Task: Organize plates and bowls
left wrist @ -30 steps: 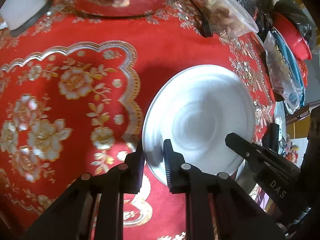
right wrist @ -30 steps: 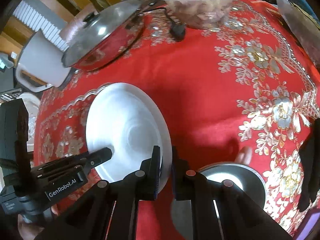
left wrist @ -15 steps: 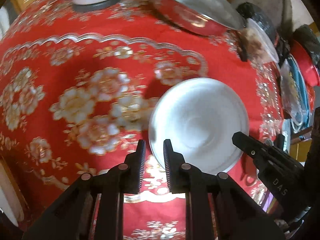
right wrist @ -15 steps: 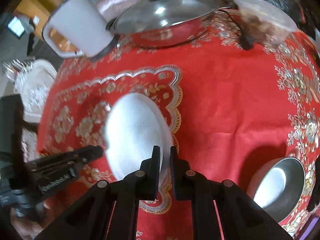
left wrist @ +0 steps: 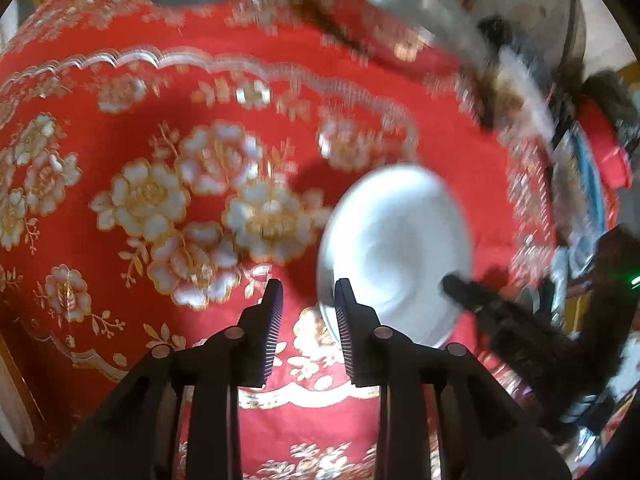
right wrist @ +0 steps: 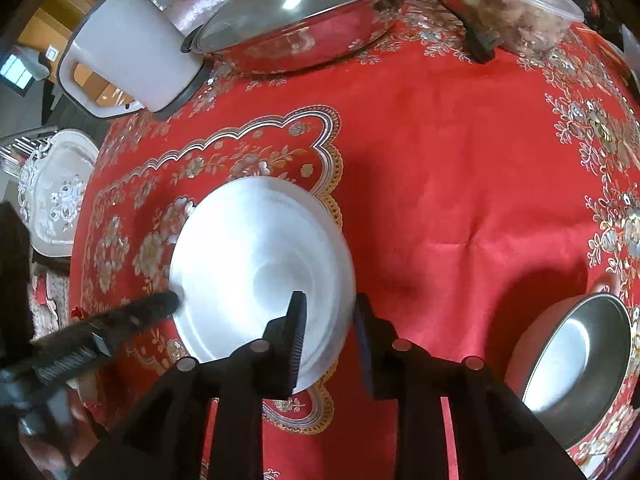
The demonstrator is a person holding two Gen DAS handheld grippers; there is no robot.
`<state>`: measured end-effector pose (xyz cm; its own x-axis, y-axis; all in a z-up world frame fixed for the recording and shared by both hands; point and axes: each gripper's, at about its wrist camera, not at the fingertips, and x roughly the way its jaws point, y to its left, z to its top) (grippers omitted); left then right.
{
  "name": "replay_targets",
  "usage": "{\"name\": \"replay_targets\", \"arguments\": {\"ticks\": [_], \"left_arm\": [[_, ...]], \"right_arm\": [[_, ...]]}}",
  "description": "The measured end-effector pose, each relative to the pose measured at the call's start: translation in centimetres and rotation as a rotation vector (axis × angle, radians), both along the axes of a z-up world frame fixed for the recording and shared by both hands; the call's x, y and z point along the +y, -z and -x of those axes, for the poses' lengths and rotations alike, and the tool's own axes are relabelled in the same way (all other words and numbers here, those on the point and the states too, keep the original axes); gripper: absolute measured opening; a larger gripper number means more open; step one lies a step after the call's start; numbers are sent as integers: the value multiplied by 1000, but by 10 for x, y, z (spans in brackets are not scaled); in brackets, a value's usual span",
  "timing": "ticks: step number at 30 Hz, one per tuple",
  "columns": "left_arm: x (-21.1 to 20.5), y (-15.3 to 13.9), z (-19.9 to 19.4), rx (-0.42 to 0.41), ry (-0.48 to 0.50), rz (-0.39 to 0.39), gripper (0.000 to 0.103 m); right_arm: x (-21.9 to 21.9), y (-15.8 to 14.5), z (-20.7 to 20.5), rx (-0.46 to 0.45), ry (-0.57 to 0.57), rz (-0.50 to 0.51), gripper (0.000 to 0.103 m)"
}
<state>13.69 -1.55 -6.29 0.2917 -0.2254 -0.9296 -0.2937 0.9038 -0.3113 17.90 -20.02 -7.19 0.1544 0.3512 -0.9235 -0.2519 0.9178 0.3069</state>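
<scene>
On the red floral tablecloth (right wrist: 460, 184) lies the white plate (right wrist: 256, 264), flat, near the table's front edge, partly over the scalloped gold border.

My right gripper (right wrist: 330, 320) straddles the plate's near-right rim: jaws parted, one finger over the plate surface, the other outside the rim over cloth. I cannot tell whether either pad touches the plate; nothing is clamped.

My left gripper (left wrist: 306, 310) is released too, jaws apart with only cloth between them. Its right finger sits at the plate's (left wrist: 394, 256) left edge, the left finger clear of it. Left wrist view is motion-blurred, so contact there is uncertain. From the right wrist camera the left gripper comes in low from the left, tip at the plate's left rim.

Surroundings: steel bowl (right wrist: 576, 356) at the right, well apart from the plate, near the table edge. Open red cloth between plate and bowl, and a broad bare stretch behind the plate. Along the far side: white jug (right wrist: 124, 48), lidded steel pan (right wrist: 304, 16), clear plastic container (right wrist: 516, 12) with a black plug (right wrist: 478, 40) beside it. Ornate white tray (right wrist: 56, 192) sits off the table at left.
</scene>
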Motion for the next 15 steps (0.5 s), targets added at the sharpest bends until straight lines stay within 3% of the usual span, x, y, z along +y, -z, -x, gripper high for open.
{"name": "replay_targets", "arguments": {"ticks": [1,2,7,8,9,10,11,15], "left_arm": [[0,-2,-2,-5,-11,-19,43],[-2,-1,-6,8,-7,-37,59],[-13,13,-16,27,10,-5,60],[-17,17,-19,36,20,-9,57],[-20,23,-21,49,33,-24,32],[-23,27,-22,66,46,-33,15],[-26,34,-24,92,55,-52,11],[-23,31,-19,83,54,-31,11]], "right_arm": [[0,-1,0,-10,-6,4,29],[0,0,0,-14,-12,10,29],[1,6,-5,4,-20,-1,27],[1,7,-5,9,-23,-6,19],[1,8,-5,9,-24,-6,13],[1,9,-4,13,-23,-11,12],[-1,8,-4,10,-19,-9,11],[-3,1,2,10,-25,-32,11]]}}
